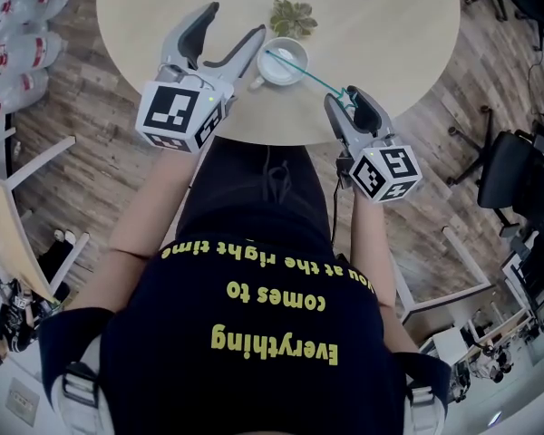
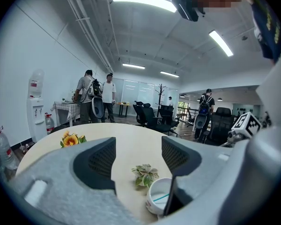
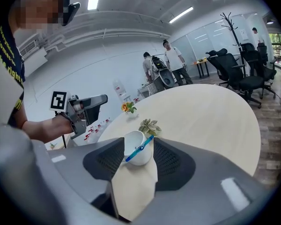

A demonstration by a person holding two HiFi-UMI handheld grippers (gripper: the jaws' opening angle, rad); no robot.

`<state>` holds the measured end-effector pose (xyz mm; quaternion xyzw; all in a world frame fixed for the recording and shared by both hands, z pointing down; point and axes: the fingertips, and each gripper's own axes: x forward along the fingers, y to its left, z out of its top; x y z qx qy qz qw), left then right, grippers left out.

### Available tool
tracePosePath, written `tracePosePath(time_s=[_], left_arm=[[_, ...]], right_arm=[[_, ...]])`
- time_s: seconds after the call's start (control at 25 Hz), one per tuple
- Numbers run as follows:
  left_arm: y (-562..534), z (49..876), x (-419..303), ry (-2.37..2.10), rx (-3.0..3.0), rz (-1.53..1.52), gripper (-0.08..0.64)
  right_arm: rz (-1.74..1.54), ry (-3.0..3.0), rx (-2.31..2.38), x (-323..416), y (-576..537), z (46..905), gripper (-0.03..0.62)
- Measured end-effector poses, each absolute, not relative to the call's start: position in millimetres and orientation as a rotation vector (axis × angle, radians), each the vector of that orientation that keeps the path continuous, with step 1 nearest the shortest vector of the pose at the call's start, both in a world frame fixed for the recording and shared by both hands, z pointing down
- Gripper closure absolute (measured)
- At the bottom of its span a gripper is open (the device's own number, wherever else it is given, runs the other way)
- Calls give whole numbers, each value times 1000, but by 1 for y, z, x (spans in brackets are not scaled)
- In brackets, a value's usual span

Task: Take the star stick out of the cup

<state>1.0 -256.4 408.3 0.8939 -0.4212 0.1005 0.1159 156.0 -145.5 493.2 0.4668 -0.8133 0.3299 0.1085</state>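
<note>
Right gripper jaws spread around star stick leaning from cup; left gripper jaws spread.
Thin, light, probably stiff: pinch near star end.

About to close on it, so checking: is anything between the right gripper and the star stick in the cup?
Nothing visible. The star stick leans out of the cup, its end in the gap between the parted jaws of the right gripper.

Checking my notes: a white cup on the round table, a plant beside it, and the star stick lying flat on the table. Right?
Not flat on the table: the star stick leans in the cup, as the head view shows. The rest is right.
</note>
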Motion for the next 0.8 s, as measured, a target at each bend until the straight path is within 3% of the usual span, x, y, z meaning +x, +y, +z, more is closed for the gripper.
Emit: tracePosePath(time_s=[0.52, 0.8], left_arm=[[-254, 416, -6, -1238, 2593, 322, 253], [-251, 416, -3, -1199, 2580, 279, 405]], right_arm=[[898, -2392, 1355, 153, -154, 487, 467], [887, -2370, 1351, 155, -154, 490, 504]])
